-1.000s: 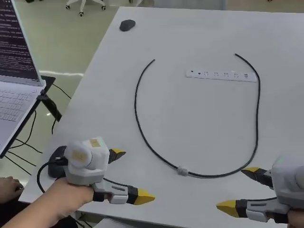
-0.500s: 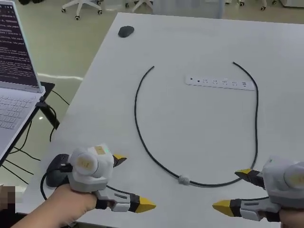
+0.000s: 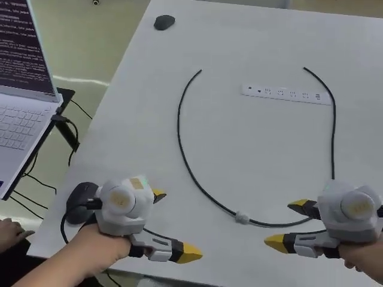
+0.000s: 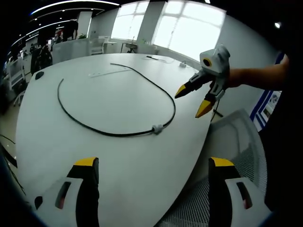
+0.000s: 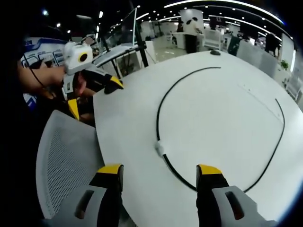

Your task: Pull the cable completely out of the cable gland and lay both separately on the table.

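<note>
Cable (image 3: 179,137), thin and black, laid in an open U on white desk (image 3: 251,149), threaded through small pale cable gland (image 3: 242,217) at the loop's near bend. Left tongs (image 3: 173,224) and right tongs (image 3: 282,223) both spread wide, empty, flanking the gland near the desk edge. Probably light, limp, smooth-sheathed; gland hard, tiny. Best pinched: gland in one tongs, cable just beside it in the other.
</note>
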{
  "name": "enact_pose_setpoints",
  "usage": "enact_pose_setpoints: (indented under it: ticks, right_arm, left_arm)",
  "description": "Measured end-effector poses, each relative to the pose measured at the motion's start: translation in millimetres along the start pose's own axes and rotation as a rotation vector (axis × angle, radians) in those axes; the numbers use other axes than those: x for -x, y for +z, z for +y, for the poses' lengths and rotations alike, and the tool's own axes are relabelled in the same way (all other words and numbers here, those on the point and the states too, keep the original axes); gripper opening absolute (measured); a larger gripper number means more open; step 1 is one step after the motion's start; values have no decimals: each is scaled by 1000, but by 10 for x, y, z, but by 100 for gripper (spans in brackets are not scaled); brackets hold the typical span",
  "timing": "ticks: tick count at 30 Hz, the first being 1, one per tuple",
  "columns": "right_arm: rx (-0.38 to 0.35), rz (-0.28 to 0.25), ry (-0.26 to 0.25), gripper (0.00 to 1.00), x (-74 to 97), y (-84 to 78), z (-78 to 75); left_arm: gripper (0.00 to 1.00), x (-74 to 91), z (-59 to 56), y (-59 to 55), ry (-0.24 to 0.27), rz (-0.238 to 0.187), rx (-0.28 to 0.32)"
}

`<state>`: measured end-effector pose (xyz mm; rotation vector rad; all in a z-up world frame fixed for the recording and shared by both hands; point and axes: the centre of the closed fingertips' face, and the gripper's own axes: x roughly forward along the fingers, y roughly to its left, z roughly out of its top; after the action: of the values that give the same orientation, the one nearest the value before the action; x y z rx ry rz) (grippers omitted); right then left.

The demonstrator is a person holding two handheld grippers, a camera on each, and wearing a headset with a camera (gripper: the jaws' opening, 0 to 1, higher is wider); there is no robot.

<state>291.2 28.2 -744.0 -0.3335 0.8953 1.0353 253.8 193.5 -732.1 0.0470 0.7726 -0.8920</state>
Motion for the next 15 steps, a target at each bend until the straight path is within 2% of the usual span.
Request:
enact_pose_setpoints:
  ticks: [5, 9, 10, 15]
  right_arm:
    - [14, 27, 3, 57, -141, 40, -40]
    - [28, 58, 12, 53, -300, 27, -78]
    - [21, 72, 12, 49, -346, 15, -108]
    - [41, 102, 17, 41, -474, 19, -156]
  left_arm:
    - [95, 20, 66, -56, -5, 3, 6]
    - [95, 24, 31, -75, -20, 4, 0]
    - [95, 20, 18, -77, -27, 2, 3]
    - [95, -13, -17, -126, -47, 17, -4]
